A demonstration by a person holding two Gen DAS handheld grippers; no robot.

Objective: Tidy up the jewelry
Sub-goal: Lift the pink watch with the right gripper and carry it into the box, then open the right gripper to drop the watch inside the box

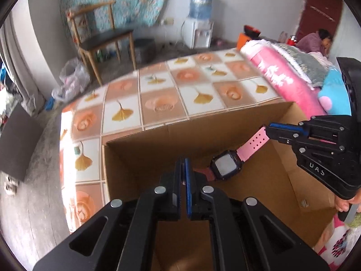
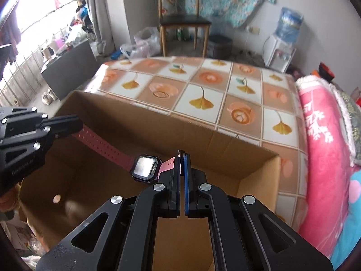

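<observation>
Hand-held grippers (image 2: pixel 182 158) (image 2: pixel 74 122) clamping watch (image 2: pixel 144 167), over box (image 2: pixel 225 140)

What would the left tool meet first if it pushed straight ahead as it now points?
The left tool is shut on one strap end of the pink watch. Straight ahead, it would probably meet the far wall of the cardboard box first, though depth is unclear.

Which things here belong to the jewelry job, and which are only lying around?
Belong to the job:
pink watch
cardboard box
left gripper
right gripper

Just lying about:
chair
water dispenser
pink blanket
</observation>
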